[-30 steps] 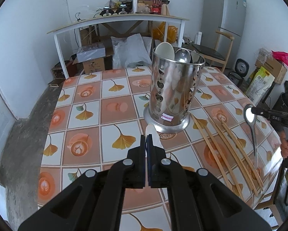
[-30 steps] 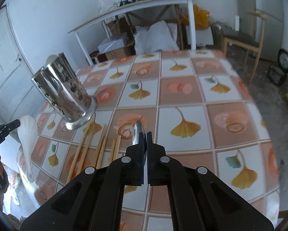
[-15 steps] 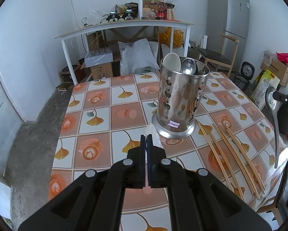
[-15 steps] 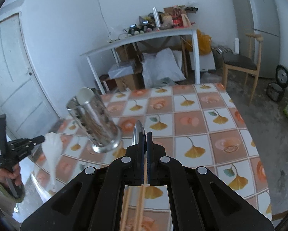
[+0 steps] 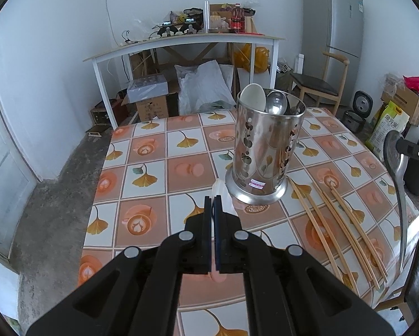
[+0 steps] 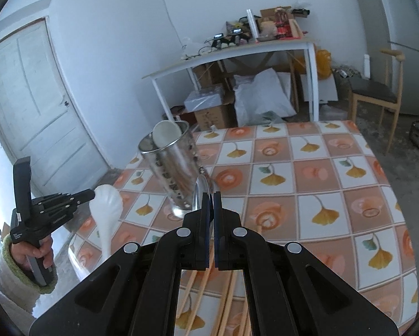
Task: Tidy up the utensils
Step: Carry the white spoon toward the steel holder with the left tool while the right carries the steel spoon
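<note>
White spoon (image 6: 107, 212) is clamped in the left gripper (image 5: 212, 204), jaws pressed together on its handle, bowl hanging below. Ahead and slightly right of that gripper stands the steel holder (image 5: 266, 151), upright on the table (image 5: 153, 184), already containing a white spoon and a metal one. Right gripper (image 6: 211, 200) is clamped on a metal spoon (image 5: 397, 184), with the holder just ahead-left of it. Chopsticks (image 5: 338, 224) lie loose on the table beneath the right gripper.
</note>
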Demonstrator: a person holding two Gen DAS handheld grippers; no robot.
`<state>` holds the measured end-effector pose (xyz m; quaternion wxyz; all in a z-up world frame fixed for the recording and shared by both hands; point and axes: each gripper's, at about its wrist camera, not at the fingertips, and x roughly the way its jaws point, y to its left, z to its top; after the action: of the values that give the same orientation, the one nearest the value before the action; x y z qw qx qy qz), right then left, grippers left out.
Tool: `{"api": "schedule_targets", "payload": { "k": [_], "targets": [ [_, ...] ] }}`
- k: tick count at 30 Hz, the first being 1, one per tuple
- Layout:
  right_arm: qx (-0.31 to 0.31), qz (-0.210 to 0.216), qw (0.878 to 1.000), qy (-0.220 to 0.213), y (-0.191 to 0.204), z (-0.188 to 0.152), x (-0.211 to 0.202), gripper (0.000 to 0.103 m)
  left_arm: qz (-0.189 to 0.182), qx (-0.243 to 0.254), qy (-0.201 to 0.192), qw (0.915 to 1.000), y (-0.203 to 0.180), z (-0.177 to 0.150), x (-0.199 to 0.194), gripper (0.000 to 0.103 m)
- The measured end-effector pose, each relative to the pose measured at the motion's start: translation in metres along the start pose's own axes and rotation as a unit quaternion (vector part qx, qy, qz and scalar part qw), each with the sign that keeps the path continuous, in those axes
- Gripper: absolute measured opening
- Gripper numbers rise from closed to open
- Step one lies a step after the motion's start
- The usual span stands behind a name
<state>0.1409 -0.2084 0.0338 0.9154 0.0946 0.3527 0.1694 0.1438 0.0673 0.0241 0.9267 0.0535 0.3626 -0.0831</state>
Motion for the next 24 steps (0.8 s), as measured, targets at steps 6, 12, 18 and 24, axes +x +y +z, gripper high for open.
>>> {"api": "schedule_targets", "payload": {
  "k": [6, 12, 18, 24],
  "targets": [
    [-0.005, 0.014, 1.000, 0.009, 0.011, -0.005, 0.005, 0.001, 0.000, 0.000, 0.000, 1.0000, 0.001, 0.000, 0.000, 0.001],
    [-0.015, 0.021, 1.000, 0.017, 0.021, -0.008, 0.008, 0.001, 0.007, 0.001, -0.002, 1.0000, 0.007, 0.001, -0.001, 0.001],
    [-0.020, 0.028, 0.999, 0.019, 0.027, -0.008, 0.009, 0.001, 0.013, 0.002, -0.004, 0.9999, 0.009, 0.001, -0.001, 0.001],
    [-0.023, 0.033, 0.999, 0.020, 0.032, -0.008, 0.009, 0.001, 0.022, 0.006, -0.009, 0.9997, 0.007, 0.001, -0.001, 0.001]
  ]
}}
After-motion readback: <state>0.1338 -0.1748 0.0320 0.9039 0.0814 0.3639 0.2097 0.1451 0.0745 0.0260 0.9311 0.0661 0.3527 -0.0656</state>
